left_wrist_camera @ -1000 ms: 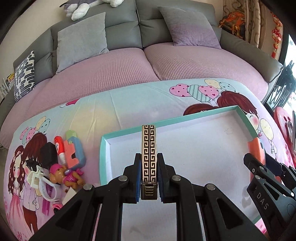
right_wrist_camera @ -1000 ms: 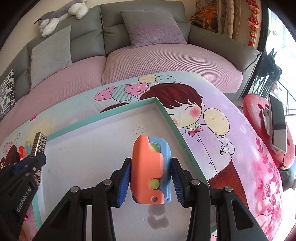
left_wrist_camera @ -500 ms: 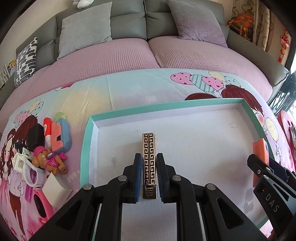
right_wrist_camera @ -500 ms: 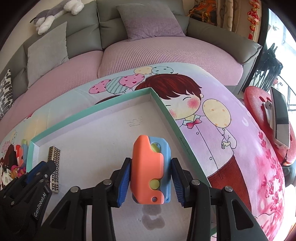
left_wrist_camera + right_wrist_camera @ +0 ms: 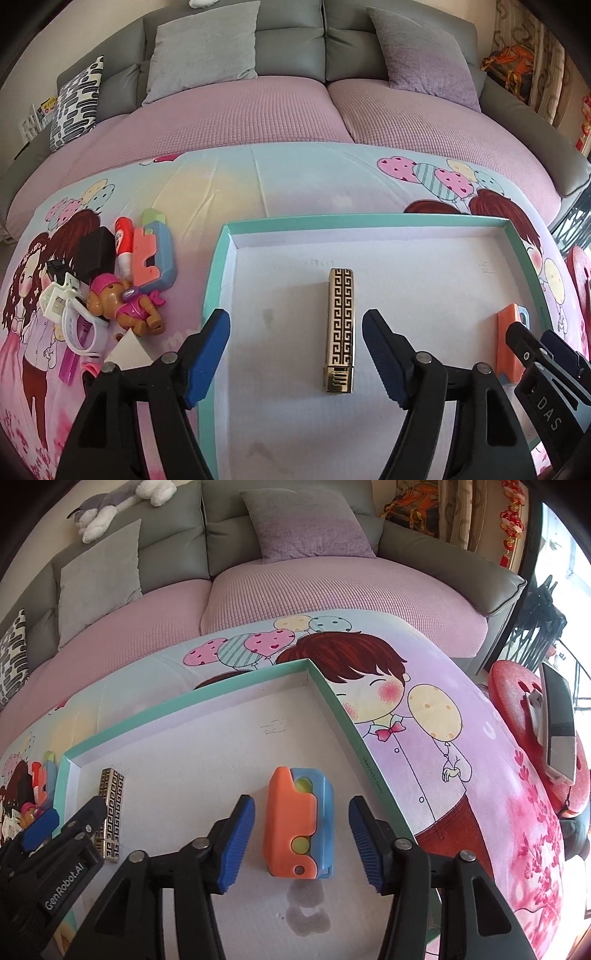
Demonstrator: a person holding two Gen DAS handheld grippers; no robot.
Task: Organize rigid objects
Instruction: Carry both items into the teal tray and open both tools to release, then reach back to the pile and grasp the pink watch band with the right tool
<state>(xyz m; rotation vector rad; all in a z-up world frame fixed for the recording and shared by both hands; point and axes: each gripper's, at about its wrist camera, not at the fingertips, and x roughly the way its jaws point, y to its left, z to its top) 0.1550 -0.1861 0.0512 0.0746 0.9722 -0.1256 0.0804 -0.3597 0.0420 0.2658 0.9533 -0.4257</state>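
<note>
A gold box with a black key pattern point(image 5: 340, 328) lies flat inside the teal-rimmed white tray point(image 5: 218, 266). My left gripper point(image 5: 295, 354) is opening around it, its blue pads clear of the box on both sides. In the right wrist view an orange and blue toy point(image 5: 299, 830) rests on the tray point(image 5: 332, 694) floor near its right wall. My right gripper point(image 5: 302, 843) is opening too, with small gaps between its pads and the toy. The gold box point(image 5: 110, 814) shows there at the left, and the toy's orange edge point(image 5: 508, 339) in the left wrist view.
Left of the tray a pile of toys lies on the cartoon-print cloth: a brown and pink dog figure point(image 5: 123, 306), an orange and blue piece point(image 5: 153, 254), a black block point(image 5: 94, 251), white plastic parts point(image 5: 61, 306). A grey and pink sofa point(image 5: 295, 110) stands behind; a red stool point(image 5: 535, 734) stands to the right.
Both grippers let go: the left jaws spread away from the gold box, which now lies in the tray, and the right jaws parted from the orange and blue toy.
</note>
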